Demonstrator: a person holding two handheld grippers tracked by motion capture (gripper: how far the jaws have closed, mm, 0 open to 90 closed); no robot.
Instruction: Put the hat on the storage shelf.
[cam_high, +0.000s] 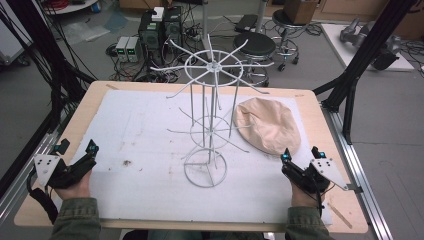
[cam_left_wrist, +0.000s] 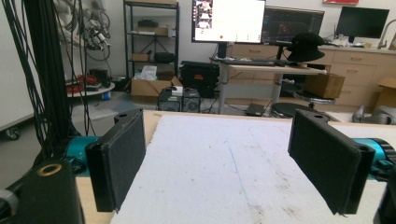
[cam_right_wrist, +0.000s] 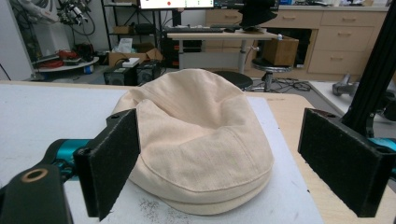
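Currently your right gripper sits just short of the beige cap, jaws spread wide and holding nothing; in the right gripper view the cap lies straight ahead between the two pads. Your left gripper rests at the near left of the white mat, well apart from the cap, jaws likewise wide open and empty, with bare mat in front of it.

The cap lies flat on the mat's right side, just beside the white wire rack, apparently not touching it.

Handling judgement: soft fabric, light, will sag and fold once lifted. The stitched brim at the near edge looks stiffer and layered, so pinch there, low and square. Expect the crown to droop, and mind the rack's thin prongs, which could snag the cloth.
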